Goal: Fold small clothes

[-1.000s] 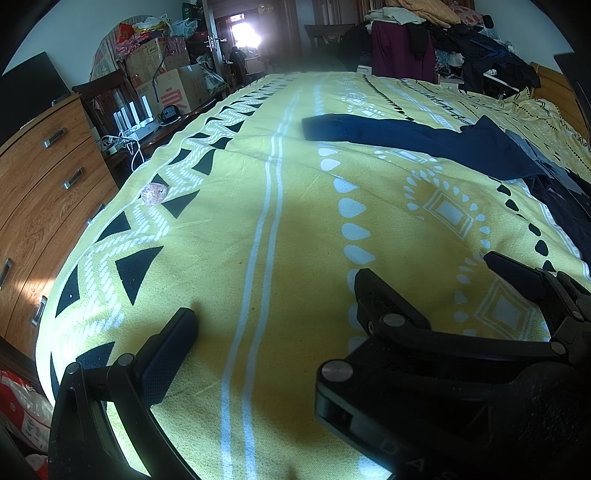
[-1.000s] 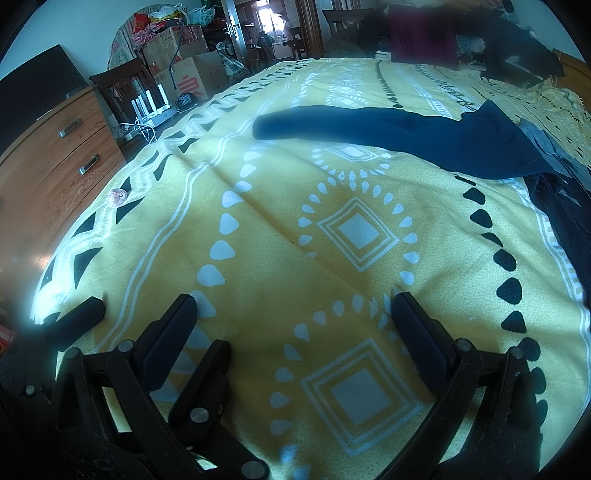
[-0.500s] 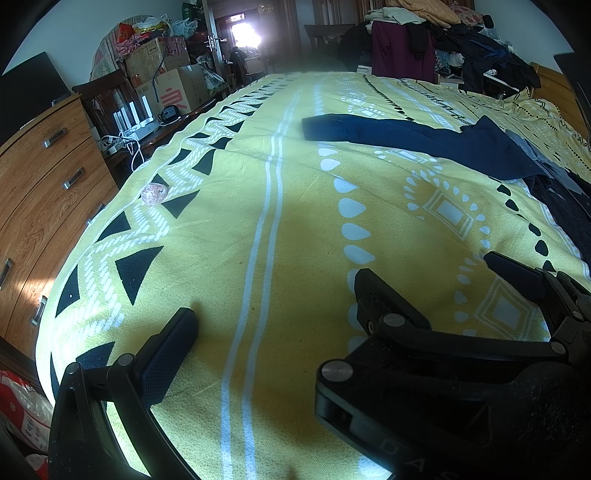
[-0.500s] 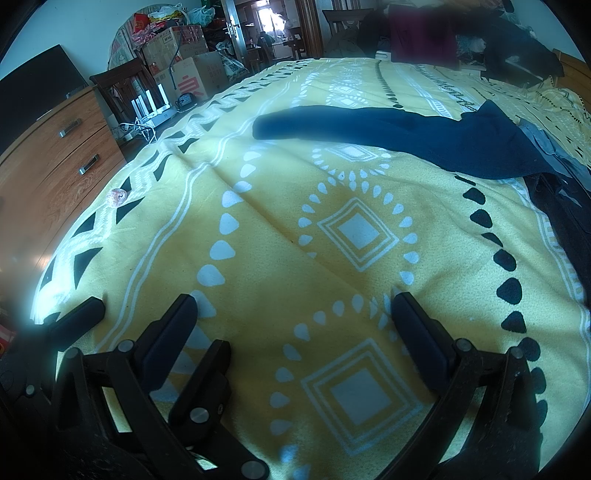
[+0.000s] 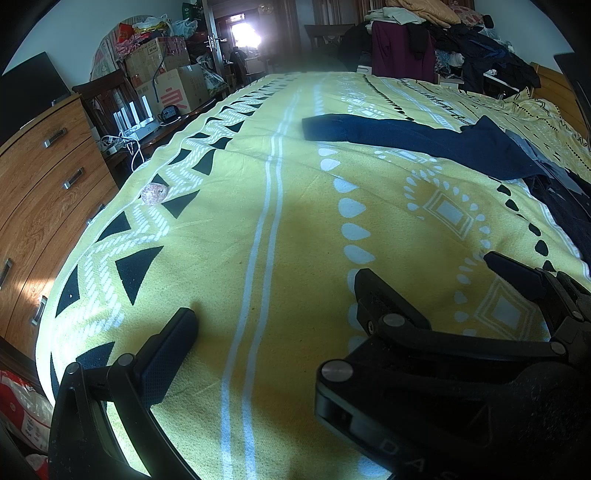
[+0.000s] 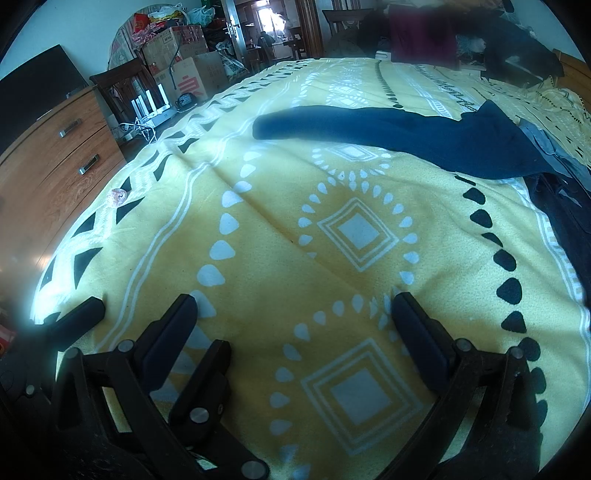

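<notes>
**2 grippers low over the bedspread, navy garment lying far ahead**

Nearest in the right wrist view, the right gripper (image 6: 293, 317) has its 2 fingers spread wide, nothing between them but the yellow bedspread (image 6: 280, 266) with its white diamond pattern. Its fingers sit low against the cloth. Just to its left lies the left gripper (image 6: 147, 332), seen from the side.

In the left wrist view, the left gripper (image 5: 273, 306) is likewise spread wide and empty, its left finger (image 5: 170, 354) resting low near the bed's front edge. The right gripper's frame (image 5: 480, 325) crosses the lower right of that view, just beside it.

Further out, near the bed's left edge, a small pinkish round object (image 5: 154, 193) sits on the bedspread among the black triangles.

Beyond the middle of the bed lies the navy garment (image 6: 399, 133), 1 long narrow part stretched leftward and flat on the bedspread, widening to the right where it meets a pile of dark clothes (image 6: 565, 206) at the right edge. It is well apart from both grippers.

To the left of the bed stands a wooden dresser (image 5: 44, 192). Behind it are cardboard boxes (image 5: 173, 88) and a white router (image 5: 136, 118). At the far end, heaped clothes (image 5: 443, 40) and a bright doorway (image 5: 245, 35).
</notes>
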Motion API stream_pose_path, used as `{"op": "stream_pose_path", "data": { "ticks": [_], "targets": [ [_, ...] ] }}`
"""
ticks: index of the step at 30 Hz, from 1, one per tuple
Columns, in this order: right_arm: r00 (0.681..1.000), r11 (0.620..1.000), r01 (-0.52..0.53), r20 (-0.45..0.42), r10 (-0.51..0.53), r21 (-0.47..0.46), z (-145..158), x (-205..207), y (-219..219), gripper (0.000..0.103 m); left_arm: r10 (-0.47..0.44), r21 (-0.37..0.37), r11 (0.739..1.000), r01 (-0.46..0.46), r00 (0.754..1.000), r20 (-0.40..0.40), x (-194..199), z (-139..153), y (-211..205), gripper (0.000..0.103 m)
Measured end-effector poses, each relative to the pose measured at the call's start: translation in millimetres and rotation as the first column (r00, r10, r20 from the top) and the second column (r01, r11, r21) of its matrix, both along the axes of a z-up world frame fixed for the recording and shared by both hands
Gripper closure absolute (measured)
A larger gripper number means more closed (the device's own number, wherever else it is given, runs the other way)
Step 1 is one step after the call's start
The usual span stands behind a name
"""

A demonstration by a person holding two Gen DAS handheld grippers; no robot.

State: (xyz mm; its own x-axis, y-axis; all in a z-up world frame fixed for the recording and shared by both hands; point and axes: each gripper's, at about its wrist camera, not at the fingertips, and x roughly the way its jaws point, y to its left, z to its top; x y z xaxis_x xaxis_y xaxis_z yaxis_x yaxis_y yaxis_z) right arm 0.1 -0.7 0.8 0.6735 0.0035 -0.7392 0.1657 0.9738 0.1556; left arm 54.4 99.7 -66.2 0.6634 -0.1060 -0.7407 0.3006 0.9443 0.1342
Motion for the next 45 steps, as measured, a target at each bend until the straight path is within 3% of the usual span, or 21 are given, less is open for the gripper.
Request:
{"op": "stream_pose_path", "data": {
  "ticks": [45],
  "targets": [
    [1.000, 1.000, -0.002, 0.007, 0.002, 0.011, 0.2, 6.0, -2.1, 0.000, 0.013, 0.003, 1.000, -0.013, 1.000, -0.013, -0.4, -2.1, -3.0, 0.000]
  ]
}}
